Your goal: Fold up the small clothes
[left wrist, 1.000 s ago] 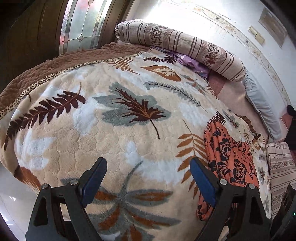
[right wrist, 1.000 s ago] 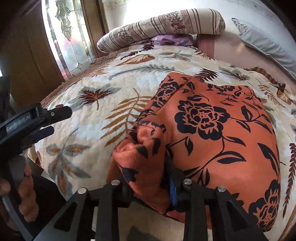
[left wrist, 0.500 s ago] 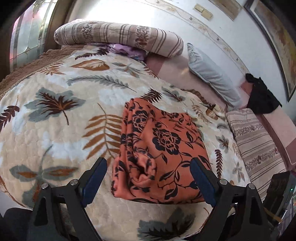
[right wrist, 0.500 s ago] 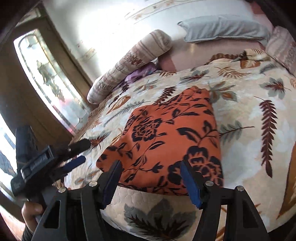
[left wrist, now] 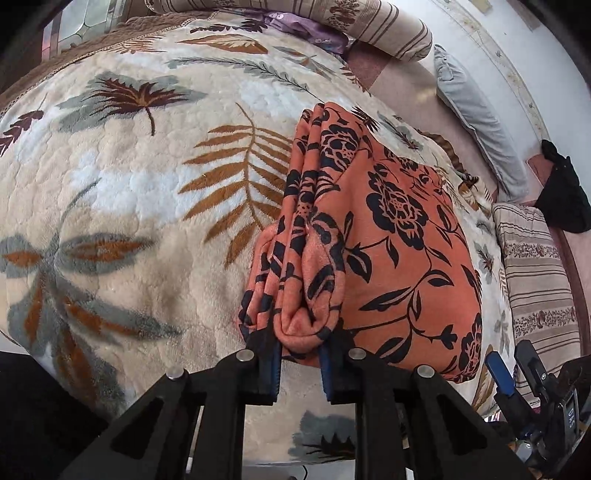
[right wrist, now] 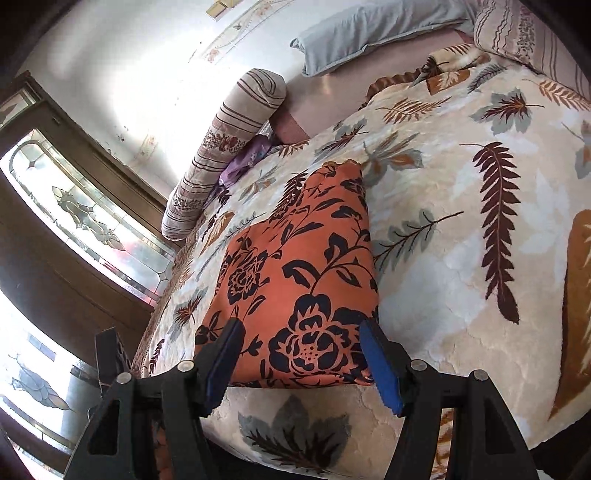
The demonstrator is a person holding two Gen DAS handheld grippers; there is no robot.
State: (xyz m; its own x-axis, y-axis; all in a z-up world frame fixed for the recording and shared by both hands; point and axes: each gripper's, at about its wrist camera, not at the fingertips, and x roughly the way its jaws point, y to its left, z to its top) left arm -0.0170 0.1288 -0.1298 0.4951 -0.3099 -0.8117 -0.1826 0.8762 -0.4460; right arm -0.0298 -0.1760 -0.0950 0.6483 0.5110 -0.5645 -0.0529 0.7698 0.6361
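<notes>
Orange fleece with a black flower print makes up the folded garment [left wrist: 388, 236], which lies on the bed over a cream blanket [left wrist: 122, 206] patterned with brown and grey leaves. It sits as a thick, roughly rectangular bundle near the blanket's near edge, its stacked layers showing along the left side. The left gripper [left wrist: 300, 363] is clenched on the near left corner of that bundle, a rounded wad of the fleece pinched between its blue-padded fingers [left wrist: 271, 363]. The right gripper [right wrist: 301, 363] is released: its fingers [right wrist: 380, 369] stand wide apart, straddling the near edge of the garment at the right corner; whether they touch the fabric I cannot tell. Beyond the garment, a striped bolster [left wrist: 332, 22] lies along the far side of the bed with a purple cloth [left wrist: 295, 27] tucked against it. A grey pillow [right wrist: 369, 29] leans by the wall, and a striped cushion [left wrist: 535, 273] rests to the right of the blanket. A dark item [left wrist: 565, 192] sits beyond that cushion.
</notes>
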